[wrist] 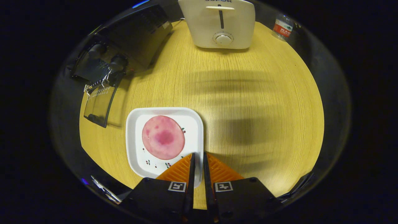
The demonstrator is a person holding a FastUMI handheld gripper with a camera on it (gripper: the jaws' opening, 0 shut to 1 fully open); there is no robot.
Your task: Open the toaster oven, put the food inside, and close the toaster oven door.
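Note:
A round pink slice of food [163,137] lies on a white square plate [135,146] on the wooden table, just ahead and to the left of my fingers. My gripper [199,154] is shut with nothing between its fingers, and its left fingertip overlaps the plate's near right corner. The black toaster oven [124,43] stands far off to the left beyond the plate. Its glass door [99,106] is swung down open, with a wire rack [96,84] showing at the mouth.
A white pop-up toaster [220,25] stands at the far edge of the table straight ahead. A water bottle with a red label [282,28] is to its right. The round wooden tabletop [255,109] stretches bare to the right of the plate.

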